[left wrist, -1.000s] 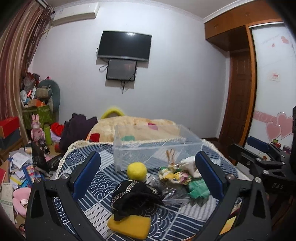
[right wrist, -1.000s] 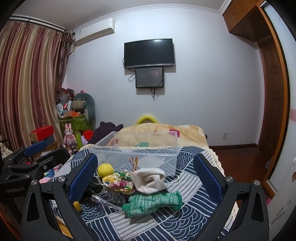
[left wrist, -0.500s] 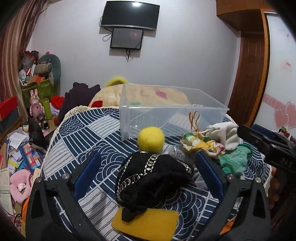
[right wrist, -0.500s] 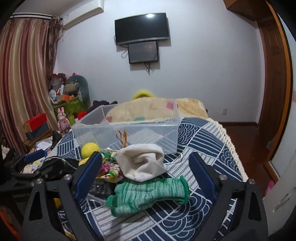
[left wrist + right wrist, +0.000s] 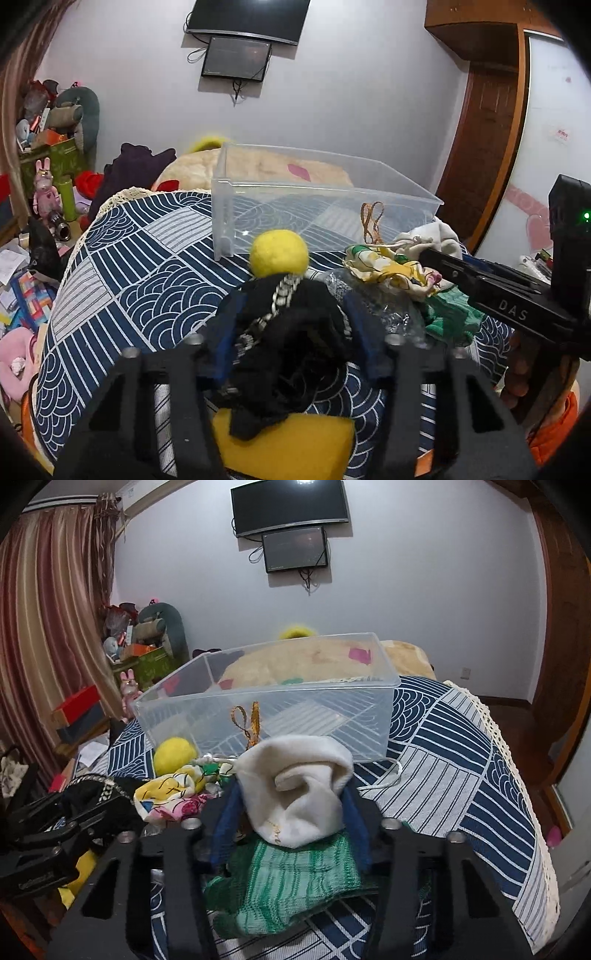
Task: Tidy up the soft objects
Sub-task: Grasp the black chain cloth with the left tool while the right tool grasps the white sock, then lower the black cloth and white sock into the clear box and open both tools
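Patterned bedspread (image 5: 461,760), clear bin (image 5: 295,709), probably sponge (image 5: 288,443)

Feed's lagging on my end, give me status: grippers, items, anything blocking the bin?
Left gripper shut on black garment. Right gripper shut on white cloth. Clear bin just beyond, open-topped. Path unobstructed.

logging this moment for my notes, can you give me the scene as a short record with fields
surface: patterned blue and white cloth
container: clear plastic bin, nothing inside
left tongs: closed on the black fabric bundle
right tongs: closed on the white cloth pouch
under the pouch: green knitted item
loose near bin: yellow ball, floral fabric piece
below black bundle: yellow sponge
progress: no item in the bin yet
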